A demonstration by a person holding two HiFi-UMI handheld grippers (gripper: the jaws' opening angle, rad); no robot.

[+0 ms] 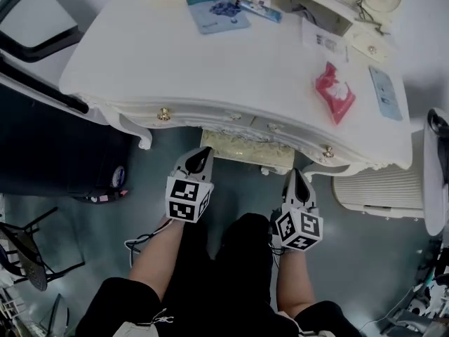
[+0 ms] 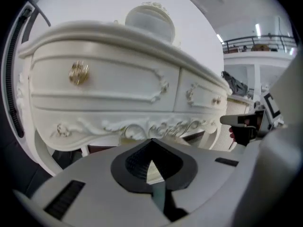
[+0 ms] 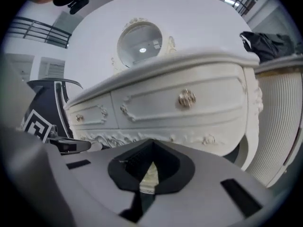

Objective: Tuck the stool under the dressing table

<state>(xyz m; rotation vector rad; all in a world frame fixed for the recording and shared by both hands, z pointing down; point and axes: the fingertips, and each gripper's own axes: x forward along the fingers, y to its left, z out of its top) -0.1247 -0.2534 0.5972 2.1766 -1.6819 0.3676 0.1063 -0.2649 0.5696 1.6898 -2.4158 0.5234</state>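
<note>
I am holding my left gripper [image 1: 199, 160] with its jaws pressed fully together, and nothing is sitting between them. My right gripper [image 1: 299, 184] is doing the same, with its jaws shut tight on nothing.

The stool [image 1: 245, 148] is sitting under the dressing table [image 1: 210, 69]. In the head view only a strip of its cream patterned seat is showing past the table's front edge, in the gap between the two drawer sections. Both my grippers are pointing at that front edge, one near each end of the strip, and neither is gripping the stool.

In my left gripper view I am facing the carved drawer front and a gold knob [image 2: 78, 72]. In my right gripper view I am facing the other drawer's gold knob [image 3: 186, 98], with the round mirror [image 3: 139, 44] rising above it.

On the worktop a blue packet [image 1: 217, 12] is lying near the back and a red packet [image 1: 334, 90] is lying towards the right.
</note>
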